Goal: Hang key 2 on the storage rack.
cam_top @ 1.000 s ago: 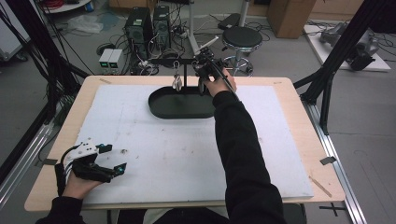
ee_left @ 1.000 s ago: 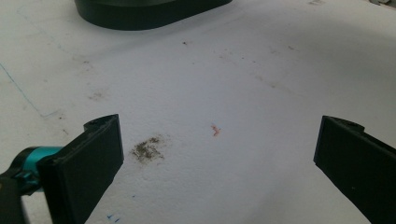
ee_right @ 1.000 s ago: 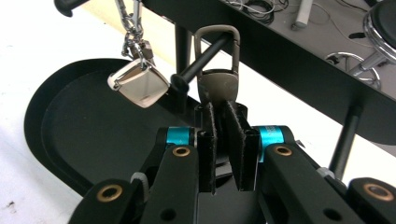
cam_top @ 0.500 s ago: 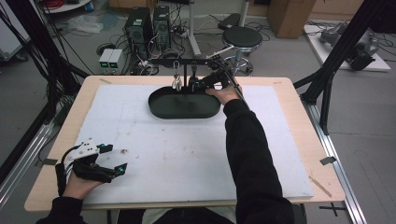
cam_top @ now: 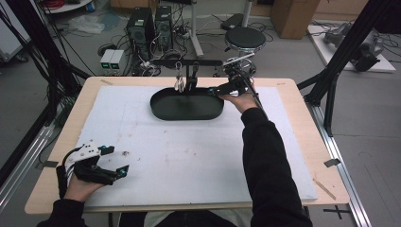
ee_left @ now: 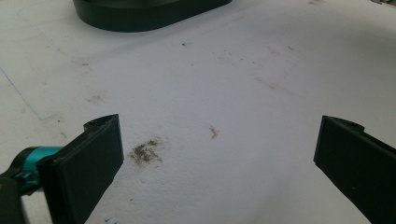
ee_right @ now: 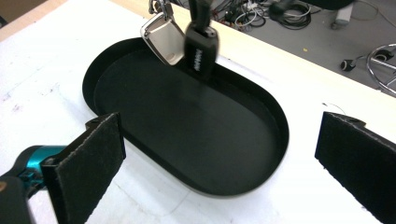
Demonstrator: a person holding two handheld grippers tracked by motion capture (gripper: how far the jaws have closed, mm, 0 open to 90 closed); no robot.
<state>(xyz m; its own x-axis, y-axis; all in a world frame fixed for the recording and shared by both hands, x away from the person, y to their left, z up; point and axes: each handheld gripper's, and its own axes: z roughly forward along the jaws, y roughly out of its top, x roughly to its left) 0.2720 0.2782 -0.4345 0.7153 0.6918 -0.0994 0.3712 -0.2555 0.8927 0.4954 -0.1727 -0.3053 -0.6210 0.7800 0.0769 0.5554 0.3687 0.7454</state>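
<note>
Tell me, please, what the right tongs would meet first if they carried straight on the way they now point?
Most likely the black oval tray: the open right tongs look down onto its floor, with nothing between. The silver and black key fobs hang farther off, though depth is uncertain.

Hanging keys over black tray

sleeves: we wear long black sleeves on both arms.
left gripper: we see a black body, a white top plate and teal tips.
right gripper: we see a black body with teal accents.
pads: ours are black, flat and rectangular on a teal mount.
</note>
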